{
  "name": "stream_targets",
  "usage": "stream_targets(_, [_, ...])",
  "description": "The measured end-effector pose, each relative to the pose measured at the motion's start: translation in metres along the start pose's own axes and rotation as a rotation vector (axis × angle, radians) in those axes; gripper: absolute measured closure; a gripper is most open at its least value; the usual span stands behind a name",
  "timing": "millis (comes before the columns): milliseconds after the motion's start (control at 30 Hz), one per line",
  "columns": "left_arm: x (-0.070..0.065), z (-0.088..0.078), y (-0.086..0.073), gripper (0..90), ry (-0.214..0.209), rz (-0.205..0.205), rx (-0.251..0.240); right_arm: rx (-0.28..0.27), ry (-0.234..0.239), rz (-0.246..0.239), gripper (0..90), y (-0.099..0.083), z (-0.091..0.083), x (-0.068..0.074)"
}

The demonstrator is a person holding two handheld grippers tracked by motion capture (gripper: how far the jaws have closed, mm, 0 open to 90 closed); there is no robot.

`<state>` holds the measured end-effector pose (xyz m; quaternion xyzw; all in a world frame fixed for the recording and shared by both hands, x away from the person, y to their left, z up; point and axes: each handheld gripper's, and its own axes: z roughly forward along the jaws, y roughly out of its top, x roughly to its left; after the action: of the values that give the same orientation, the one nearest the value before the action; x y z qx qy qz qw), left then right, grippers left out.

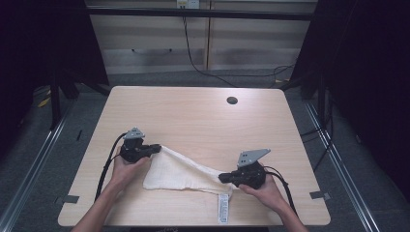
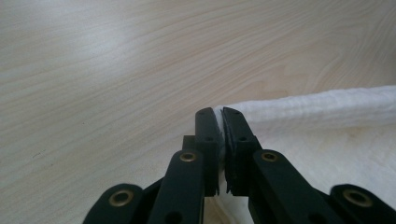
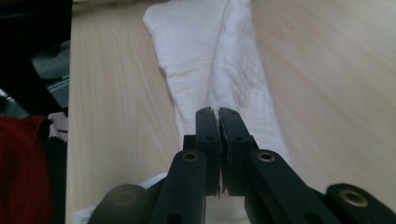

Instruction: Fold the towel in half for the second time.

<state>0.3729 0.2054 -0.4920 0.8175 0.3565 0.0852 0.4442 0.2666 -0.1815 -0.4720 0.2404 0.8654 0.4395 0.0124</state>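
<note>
Nearest the person's edge of the pale wooden table (image 1: 193,116), a long white printed care label (image 1: 223,209) lies flat on the wood, pointing toward that edge. It hangs from the white, soft, crinkled cloth (image 1: 176,174), which stretches across the near half of the table between the two hands.

Just beyond the label, toward the near right corner, the right gripper (image 1: 223,177) points left along the table and has its black jaws pressed together on the cloth's right end; in the right gripper view the right gripper (image 3: 218,112) clamps the fabric between its tips, and the cloth (image 3: 219,60) runs away from them in a bunched strip.

A little farther in, on the left side, the left gripper (image 1: 157,147) points right and pinches the cloth's upper left corner. In the left gripper view the left gripper (image 2: 218,112) has white fabric squeezed between its closed jaws, the folded hem of the cloth (image 2: 322,109) leading off to the right.

Near the far edge, a small round dark hole (image 1: 232,100) sits in the tabletop.
</note>
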Motion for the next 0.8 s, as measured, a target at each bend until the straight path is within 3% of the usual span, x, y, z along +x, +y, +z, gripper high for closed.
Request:
stream_targets(267, [-0.001,0.001,0.001,85.8,-0.006,0.01,-0.003,0.122,0.033,0.006,87.7,-0.01,0.02,0.002])
stream_targets(367, [-0.003,0.002,0.003,85.8,-0.008,0.006,-0.013,0.132,0.035,0.024,87.7,-0.011,0.023,-0.001])
stream_targets(433, [-0.002,0.001,0.006,85.8,-0.017,0.003,-0.031,0.143,-0.008,0.02,87.8,-0.011,0.02,-0.004])
stream_targets(567, [-0.005,0.003,0.011,85.7,-0.027,-0.004,-0.06,0.137,-0.058,0.067,87.9,-0.013,0.014,-0.019])
stream_targets(633, [-0.007,0.005,0.016,85.6,-0.03,0.021,-0.044,0.129,-0.088,0.084,87.9,-0.014,0.011,-0.027])
stream_targets(800, [-0.009,0.009,0.03,85.6,-0.05,0.02,-0.068,0.111,-0.131,0.116,88.0,-0.015,0.006,-0.043])
